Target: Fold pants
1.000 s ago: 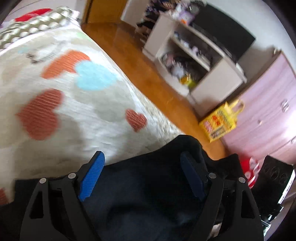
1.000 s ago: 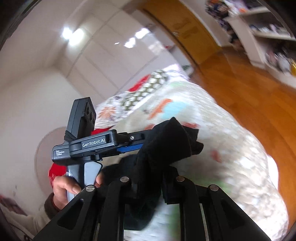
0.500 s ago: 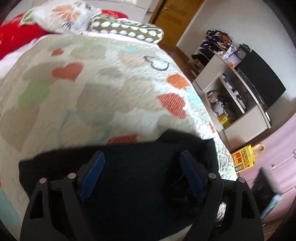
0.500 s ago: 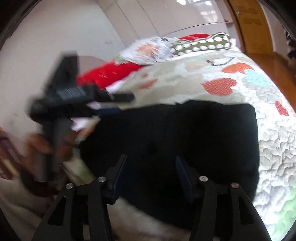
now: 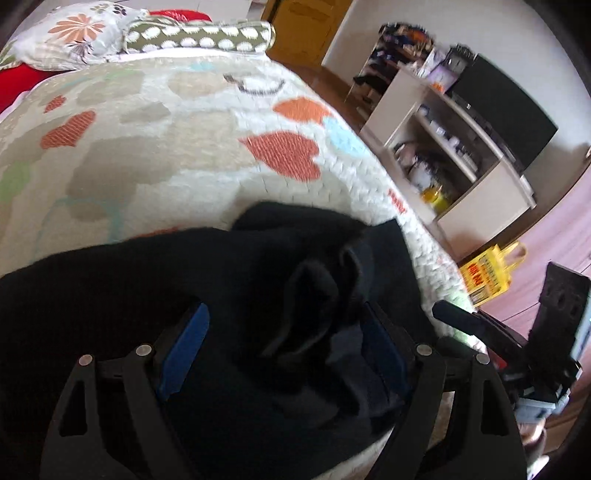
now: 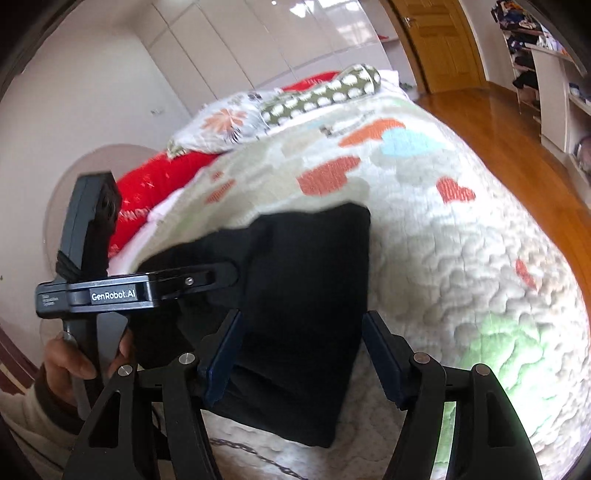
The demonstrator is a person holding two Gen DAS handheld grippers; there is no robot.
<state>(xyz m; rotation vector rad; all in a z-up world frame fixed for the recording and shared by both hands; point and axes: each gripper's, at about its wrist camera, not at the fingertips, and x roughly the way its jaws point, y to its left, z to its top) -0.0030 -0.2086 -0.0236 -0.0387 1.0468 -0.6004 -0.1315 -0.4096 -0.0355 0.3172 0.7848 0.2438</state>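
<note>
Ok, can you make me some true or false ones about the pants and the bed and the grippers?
1. The pants are black. True.
2. The pants lie on the floor. False: they lie on the quilt on the bed.
3. The quilt has hearts on it. True.
4. The right gripper pinches the pants tight. False: its jaws are opening, with the pants lying between them and the pads clear of the cloth.
5. A spotted green pillow lies at the far end of the bed. True.
6. The left gripper is shut. False: its jaws stand wide, with bunched cloth between them.
</note>
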